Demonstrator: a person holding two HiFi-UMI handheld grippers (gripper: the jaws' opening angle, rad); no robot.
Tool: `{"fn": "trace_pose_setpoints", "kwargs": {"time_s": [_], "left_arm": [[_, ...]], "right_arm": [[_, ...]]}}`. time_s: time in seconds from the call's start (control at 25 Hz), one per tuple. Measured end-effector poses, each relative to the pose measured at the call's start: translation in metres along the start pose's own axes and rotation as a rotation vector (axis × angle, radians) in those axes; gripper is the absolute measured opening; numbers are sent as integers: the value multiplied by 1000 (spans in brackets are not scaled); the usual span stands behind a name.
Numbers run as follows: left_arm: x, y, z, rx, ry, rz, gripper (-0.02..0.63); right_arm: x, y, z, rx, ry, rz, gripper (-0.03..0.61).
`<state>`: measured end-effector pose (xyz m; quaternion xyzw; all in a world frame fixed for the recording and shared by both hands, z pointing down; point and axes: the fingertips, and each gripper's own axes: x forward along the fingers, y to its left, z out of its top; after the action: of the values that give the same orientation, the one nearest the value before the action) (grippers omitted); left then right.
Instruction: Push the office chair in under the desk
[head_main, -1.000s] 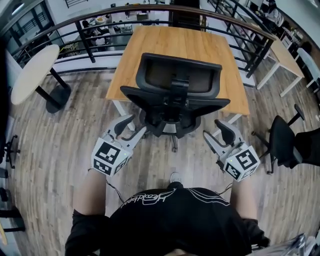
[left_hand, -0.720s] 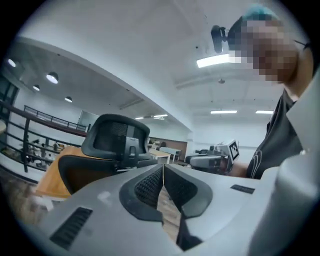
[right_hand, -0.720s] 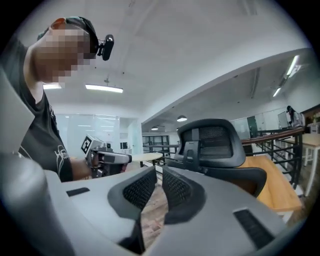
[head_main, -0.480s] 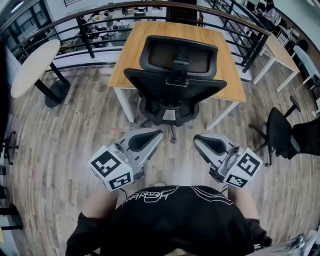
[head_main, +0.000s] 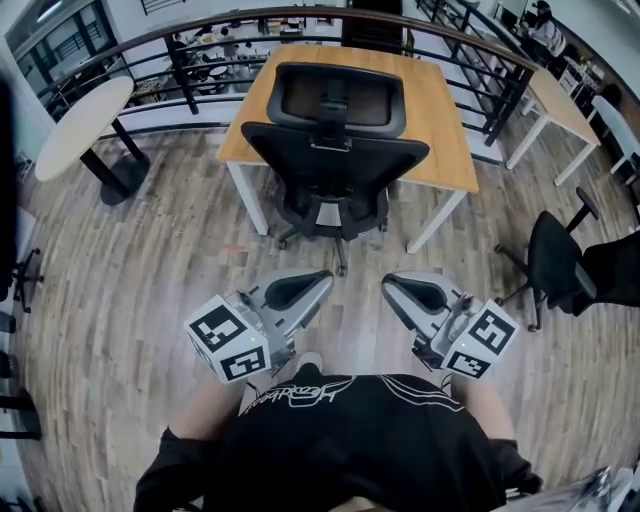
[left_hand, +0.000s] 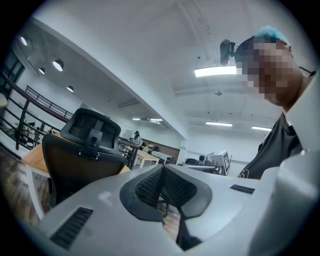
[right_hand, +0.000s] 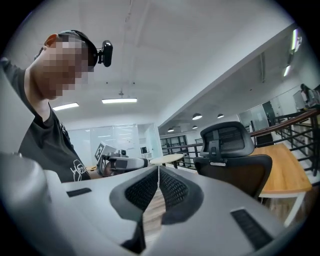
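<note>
Wood-plank floor (head_main: 150, 290). Office chair (head_main: 335, 150), seat part-way under desk (head_main: 448, 110), straight ahead of left gripper (head_main: 322, 279) and right gripper (head_main: 390, 286). Both closed, empty, equally near, clear of chair.

Chair (head_main: 335, 160): at near edge of desk (head_main: 445, 120). Railing (head_main: 200, 62): behind desk. Round table (head_main: 85, 115): left of desk. Second chair (head_main: 555, 265): right, near second desk (head_main: 560, 105). Left gripper (head_main: 325, 279), right gripper (head_main: 389, 285): side by side before chair, well apart from it.
</note>
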<state>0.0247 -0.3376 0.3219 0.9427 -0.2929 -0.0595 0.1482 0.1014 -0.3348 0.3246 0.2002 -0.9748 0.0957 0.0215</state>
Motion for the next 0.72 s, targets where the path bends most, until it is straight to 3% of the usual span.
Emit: {"fn": "trace_pose_setpoints", "kwargs": {"time_s": [0.16,0.44,0.56,0.72], "left_arm": [[2,-42,-19,-34,-5,10,6],[-4,-103,-34,-14,-17,16,6],[-7,-120,-39,-37,-24,12,6],[-10,-141,-41,-9,-26,-11,6]], "right_arm": [[-37,21,-11,45,-15,5,46],[-85,55,-13,61,-56,26,44],[-98,70,-15,44,-65,26,41],[-108,83,-13,15,-64,24,40]]}}
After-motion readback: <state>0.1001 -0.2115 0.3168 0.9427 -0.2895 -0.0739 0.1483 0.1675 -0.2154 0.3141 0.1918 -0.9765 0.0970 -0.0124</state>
